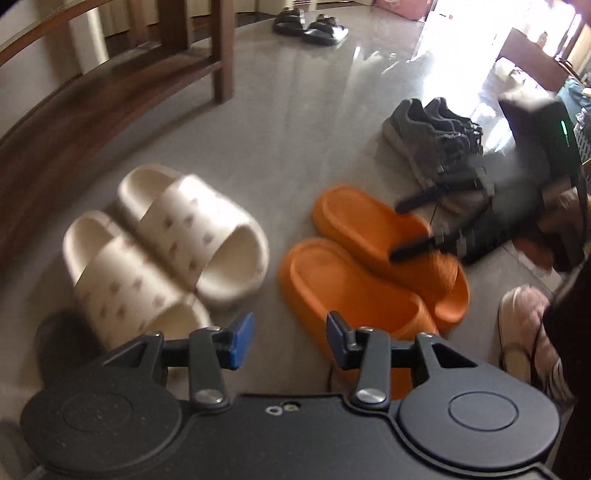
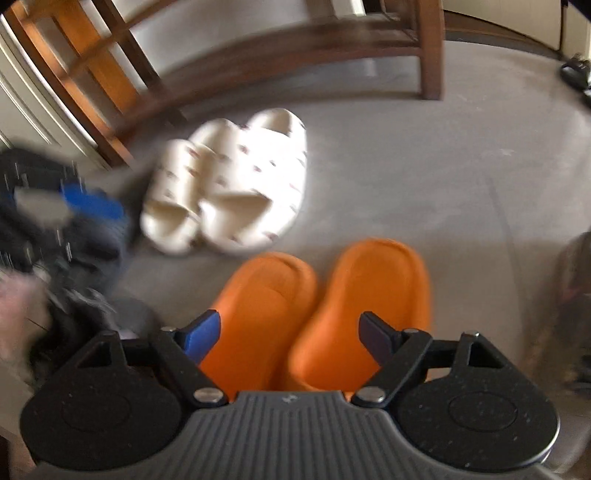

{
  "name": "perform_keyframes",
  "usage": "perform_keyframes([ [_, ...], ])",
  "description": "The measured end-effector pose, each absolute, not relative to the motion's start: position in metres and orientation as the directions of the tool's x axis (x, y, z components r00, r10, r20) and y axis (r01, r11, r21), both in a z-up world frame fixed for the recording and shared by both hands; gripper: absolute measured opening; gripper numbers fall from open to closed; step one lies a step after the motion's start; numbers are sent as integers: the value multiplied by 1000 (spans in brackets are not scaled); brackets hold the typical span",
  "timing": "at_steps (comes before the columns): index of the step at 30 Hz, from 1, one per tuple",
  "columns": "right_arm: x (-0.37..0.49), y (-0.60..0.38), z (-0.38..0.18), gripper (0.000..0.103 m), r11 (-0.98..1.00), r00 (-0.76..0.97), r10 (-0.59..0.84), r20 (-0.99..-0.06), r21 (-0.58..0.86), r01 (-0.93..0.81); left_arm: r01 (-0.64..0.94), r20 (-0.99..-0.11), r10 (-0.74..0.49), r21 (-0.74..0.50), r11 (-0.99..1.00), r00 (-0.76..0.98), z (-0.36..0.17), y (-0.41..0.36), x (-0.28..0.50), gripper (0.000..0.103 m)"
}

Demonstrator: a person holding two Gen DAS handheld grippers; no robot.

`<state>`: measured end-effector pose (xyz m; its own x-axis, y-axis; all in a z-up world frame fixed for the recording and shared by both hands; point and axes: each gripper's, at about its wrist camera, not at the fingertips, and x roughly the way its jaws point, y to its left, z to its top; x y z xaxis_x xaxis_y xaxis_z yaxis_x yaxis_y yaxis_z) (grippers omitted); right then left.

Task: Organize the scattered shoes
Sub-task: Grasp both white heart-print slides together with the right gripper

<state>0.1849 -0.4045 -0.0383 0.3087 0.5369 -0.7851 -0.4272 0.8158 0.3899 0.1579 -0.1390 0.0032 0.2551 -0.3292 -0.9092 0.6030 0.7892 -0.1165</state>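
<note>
A: Grey, glossy floor [image 1: 295,122] fills both views, with a wooden furniture leg [image 1: 221,48] at the upper left of the left wrist view and strong glare at the upper right.

B: Where do the shoes lie?

A: Two cream slides [image 1: 162,243] sit side by side at the left centre. Two orange slides [image 1: 369,269] sit side by side at the centre, one touching the other. Grey sneakers [image 1: 432,140] stand together at the upper right, and dark sandals [image 1: 306,26] lie far off at the top.

B: And the grippers?

A: The left gripper [image 1: 290,341] hangs above the floor between the cream pair and the orange pair; its jaws stand apart and nothing is between them. The right gripper [image 2: 290,341] hangs over the orange slides [image 2: 321,314]; its jaws are also apart and they do not press on anything.

B: Which step is this, in your judgement?

A: Three pairs look already matched. Probably both hands are between two steps, and the far sandals remain to be arranged.

B: What does the next move ask?

A: It asks a long reach, then a grip on a strap or a thick edge.

B: What of the materials?

A: The slides look like soft moulded foam, rounded and thick; the cream ones carry small pinkish marks. The sneakers seem textile with laces. Blur hides finer details.
</note>
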Motion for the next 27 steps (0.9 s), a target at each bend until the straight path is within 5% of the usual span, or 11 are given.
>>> perform_keyframes([
  [3,202,-373,-32,44,806,343,527,-777,331,-490,558,-917,-293,-98,824,272,8,-113,146,43],
  [5,219,-349,-26,41,787,329,536,-777,318,-529,517,-921,-268,-88,852,284,12,-95,138,44],
  [7,235,-325,-19,43,774,327,528,-784,286,-565,485,-920,-254,-83,870,297,15,-81,129,47],
  [9,266,-284,-7,57,765,326,490,-808,221,-604,464,-916,-250,-81,882,314,19,-69,120,48],
  [16,293,-213,13,60,836,335,367,-868,150,-527,442,-857,-293,-88,893,423,23,-44,102,49],
  [21,237,-206,-28,68,899,301,190,-934,43,-436,376,-818,-336,-160,913,468,11,-25,100,50],
  [27,202,-203,-66,68,930,448,204,-871,29,-366,257,-685,-383,-284,924,620,-7,-11,95,50],
])
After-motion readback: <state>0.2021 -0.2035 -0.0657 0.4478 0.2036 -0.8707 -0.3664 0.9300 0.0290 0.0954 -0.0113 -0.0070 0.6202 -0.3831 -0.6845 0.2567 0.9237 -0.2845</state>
